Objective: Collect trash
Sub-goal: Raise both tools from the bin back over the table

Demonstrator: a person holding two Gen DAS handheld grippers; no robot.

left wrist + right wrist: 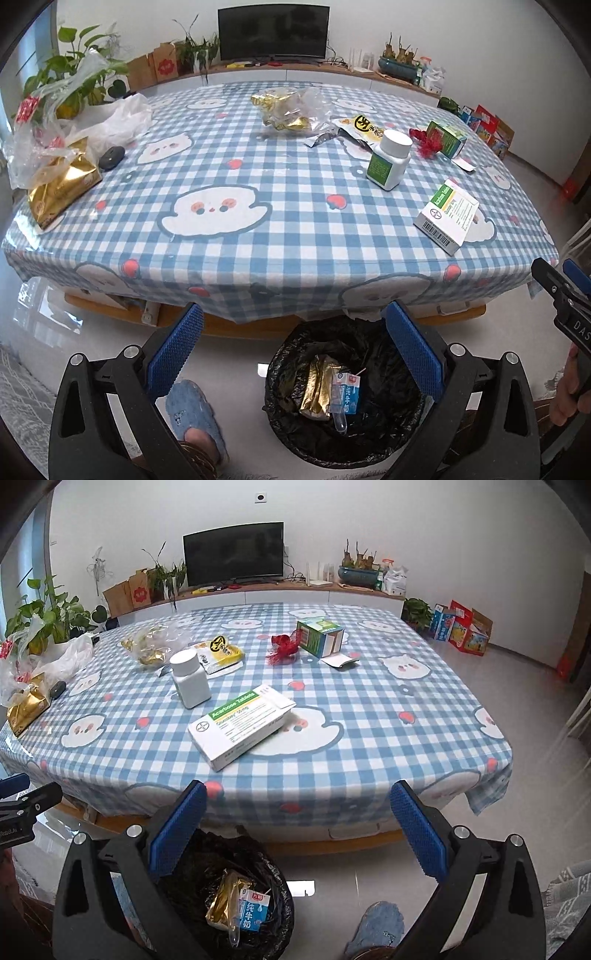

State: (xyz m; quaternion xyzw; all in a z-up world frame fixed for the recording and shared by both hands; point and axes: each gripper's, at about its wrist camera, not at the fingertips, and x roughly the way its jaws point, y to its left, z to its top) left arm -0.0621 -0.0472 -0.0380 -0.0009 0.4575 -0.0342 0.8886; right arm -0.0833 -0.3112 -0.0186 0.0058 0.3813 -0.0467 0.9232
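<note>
Left claw (pixel 293 354): blue textured pads spread wide, nothing between them; hangs above the bin, short of the worktop edge.
Right claw (pixel 299 834): pads likewise spread and empty, facing the worktop's near right part.

Bin (pixel 373 448): round, lined with a crinkled glossy black bag, on the floor just below the worktop's near edge. Contents: a creased gold foil pouch (pixel 317 387), a small blue-and-white milk carton (pixel 347 397), a clear plastic piece.

Worktop (pixel 369 709): covered in soft blue-and-white checked cloth with cartoon prints.

Trash remaining on it:
- Acarbose tablet box (pixel 240 727): flat white-and-green cardboard, end flap open, nearest the front edge.
- Pill bottle (pixel 190 681): white rigid plastic, round cap, upright, just behind the box.
- Yellow snack wrapper (pixel 221 653): thin film, lying flat.
- Clear bag with gold wrappers (pixel 149 648): crumpled, slack.
- Red mesh scrap (pixel 282 648): beside an opened green carton (pixel 319 637) with a loose flap.
- Gold foil bag (pixel 61 188) and white plastic bags (pixel 110 122): far left edge.

Handling judgement: the tablet box looks the readiest pick for the right claw. Close across its narrow width, lightly, since an empty carton would crush or skid on cloth; lift clear before swinging to the bin. Loose film is best pinched at a raised fold.
</note>
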